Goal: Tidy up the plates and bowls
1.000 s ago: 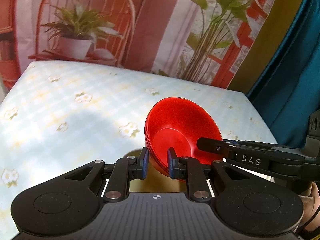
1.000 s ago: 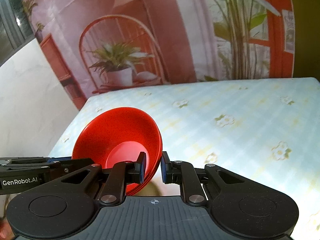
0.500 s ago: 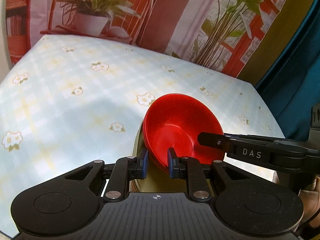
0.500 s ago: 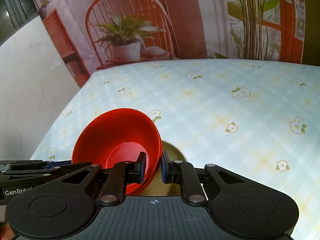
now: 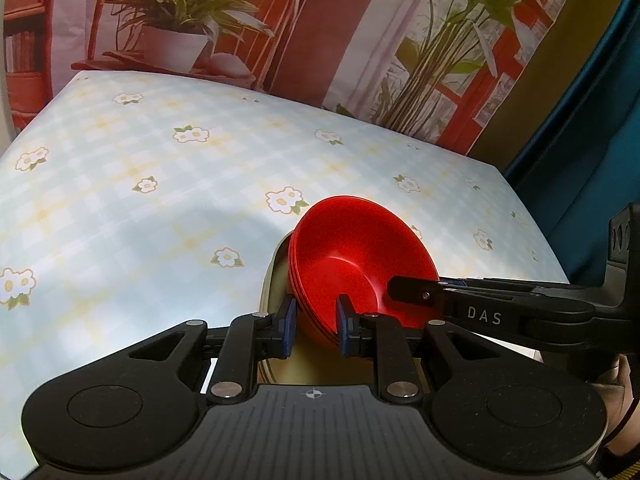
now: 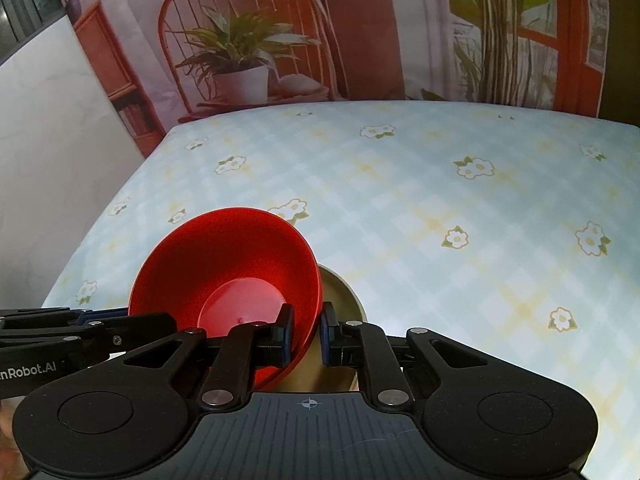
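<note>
— Red bowls (image 5: 352, 256), stacked and tilted: left gripper (image 5: 316, 322) clamps the near rim, right gripper (image 6: 306, 332) clamps the opposite rim, above a tan plate (image 6: 340, 292)

— If one lets go early, the stack likely tips off the plate

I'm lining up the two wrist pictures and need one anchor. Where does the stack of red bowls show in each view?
Left wrist: red bowls right of centre, low, rim pinched by the left hand-held gripper; the right one enters from the right.
Right wrist: bowls left of centre, low, rim in the right hand-held gripper.
Shared landmark: the beige plate beneath the bowls.
</note>
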The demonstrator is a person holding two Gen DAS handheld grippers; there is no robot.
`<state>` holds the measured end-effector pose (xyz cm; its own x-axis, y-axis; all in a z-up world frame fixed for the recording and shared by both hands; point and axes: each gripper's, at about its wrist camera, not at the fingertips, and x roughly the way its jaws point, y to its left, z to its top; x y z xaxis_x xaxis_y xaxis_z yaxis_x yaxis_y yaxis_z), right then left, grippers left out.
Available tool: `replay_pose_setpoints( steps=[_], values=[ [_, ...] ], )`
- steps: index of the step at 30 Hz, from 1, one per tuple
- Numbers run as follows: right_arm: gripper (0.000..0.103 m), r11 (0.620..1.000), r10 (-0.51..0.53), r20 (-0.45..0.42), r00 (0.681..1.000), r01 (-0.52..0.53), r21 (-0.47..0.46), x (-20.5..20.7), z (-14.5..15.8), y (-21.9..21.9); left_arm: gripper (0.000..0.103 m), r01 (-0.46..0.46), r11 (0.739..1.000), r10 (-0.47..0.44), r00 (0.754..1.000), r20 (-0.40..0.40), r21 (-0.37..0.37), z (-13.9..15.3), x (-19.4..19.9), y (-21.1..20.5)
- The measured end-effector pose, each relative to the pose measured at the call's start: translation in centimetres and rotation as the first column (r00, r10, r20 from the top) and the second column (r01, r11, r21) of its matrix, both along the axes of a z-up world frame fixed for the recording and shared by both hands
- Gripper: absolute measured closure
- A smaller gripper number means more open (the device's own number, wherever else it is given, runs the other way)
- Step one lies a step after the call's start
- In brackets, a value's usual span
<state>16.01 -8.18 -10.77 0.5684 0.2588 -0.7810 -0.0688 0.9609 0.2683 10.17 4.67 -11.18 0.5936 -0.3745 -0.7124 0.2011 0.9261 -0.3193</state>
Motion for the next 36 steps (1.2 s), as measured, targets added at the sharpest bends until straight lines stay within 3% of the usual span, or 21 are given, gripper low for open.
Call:
replay_pose_setpoints(
  steps=[20,23,24,26,30,36],
  values=[
    [0.09,1.0,-0.001,0.029,1.0,0.001,0.016,-0.3,-0.4,-0.3,0.081,-0.008,1.0,0.008,1.0,-0.004,0.026,0.2,0.2,-0.5],
    [0.086,1.0,-0.002,0.037,0.999,0.001,0.017,-0.4,-0.2,-0.3,0.08,-0.006,1.0,0.006,1.0,0.008,0.029,0.6,0.1,-0.5],
    [0.085,1.0,-0.002,0.04,0.999,0.001,0.018,-0.4,-0.1,-0.3,0.079,-0.005,0.999,0.005,1.0,0.01,0.032,0.7,0.1,-0.5],
    [0.079,1.0,-0.002,0.05,0.999,0.001,0.018,-0.4,0.2,-0.3,0.063,-0.004,0.999,0.004,1.0,0.023,0.035,1.1,0.1,-0.5],
    [0.078,1.0,-0.001,0.073,0.997,0.0,0.017,-0.7,1.0,-0.4,0.059,-0.003,0.999,0.001,0.998,0.058,0.041,2.3,-0.5,-0.5],
    [0.063,1.0,-0.019,0.122,0.992,0.018,0.011,-1.1,2.6,-1.0,0.053,-0.009,0.998,0.002,0.993,0.116,0.058,4.3,-1.0,-0.4]
  ],
)
